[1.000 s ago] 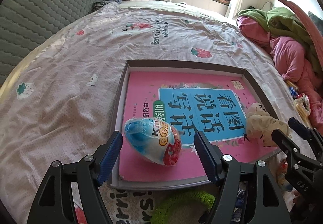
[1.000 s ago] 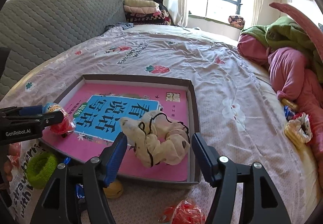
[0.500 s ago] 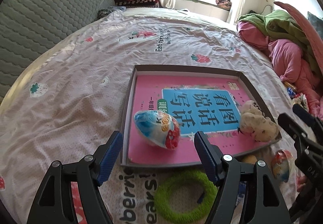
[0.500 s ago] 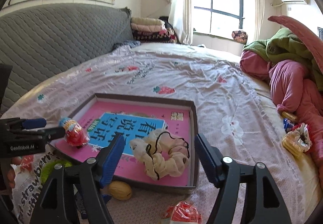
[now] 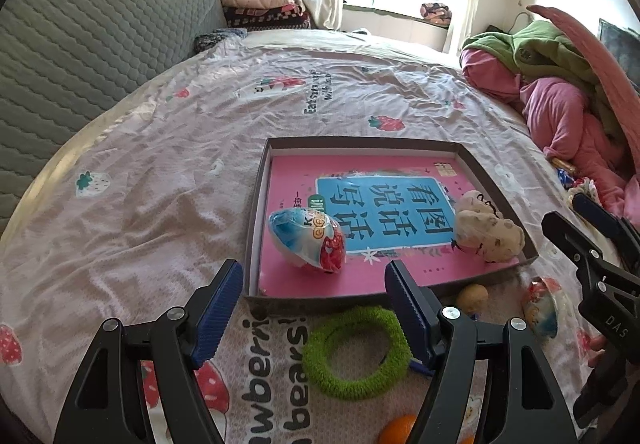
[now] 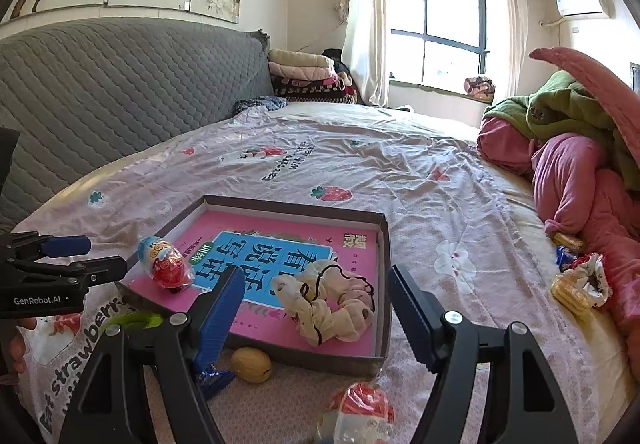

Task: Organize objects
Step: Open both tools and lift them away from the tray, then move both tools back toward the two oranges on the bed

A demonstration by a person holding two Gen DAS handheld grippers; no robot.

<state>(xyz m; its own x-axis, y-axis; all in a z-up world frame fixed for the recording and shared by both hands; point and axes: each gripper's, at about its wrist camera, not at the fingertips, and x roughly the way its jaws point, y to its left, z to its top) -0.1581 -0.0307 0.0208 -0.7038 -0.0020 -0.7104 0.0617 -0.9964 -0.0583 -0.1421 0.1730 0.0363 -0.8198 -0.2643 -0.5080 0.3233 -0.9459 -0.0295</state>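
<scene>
A shallow brown box [image 5: 256, 200] [image 6: 386, 284] lies on the bed with a pink and blue book [image 5: 384, 212] [image 6: 260, 256] in it. On the book lie a foil-wrapped egg [image 5: 308, 242] [image 6: 164, 262] and a cream scrunchie [image 5: 490, 232] [image 6: 332, 304]. My left gripper [image 5: 316, 304] is open and empty, above the bed just in front of the box. My right gripper [image 6: 316, 312] is open and empty, above the box's near edge. In front of the box lie a green fuzzy ring [image 5: 356, 352], a small yellowish nut [image 5: 472, 296] [image 6: 252, 364] and a second wrapped egg [image 5: 542, 308] [image 6: 360, 412].
An orange ball [image 5: 398, 430] lies at the bottom edge. Snack wrappers and a scrunchie [image 6: 576, 284] lie at the right beside a pink and green bedding pile [image 6: 580, 148]. A grey quilted headboard [image 6: 120, 92] runs along the left. Folded blankets [image 6: 304, 76] sit at the back.
Both grippers have pulled back and up from the box, open and empty. The egg and the scrunchie stay in the box. More loose items in front of the box have come into view.
</scene>
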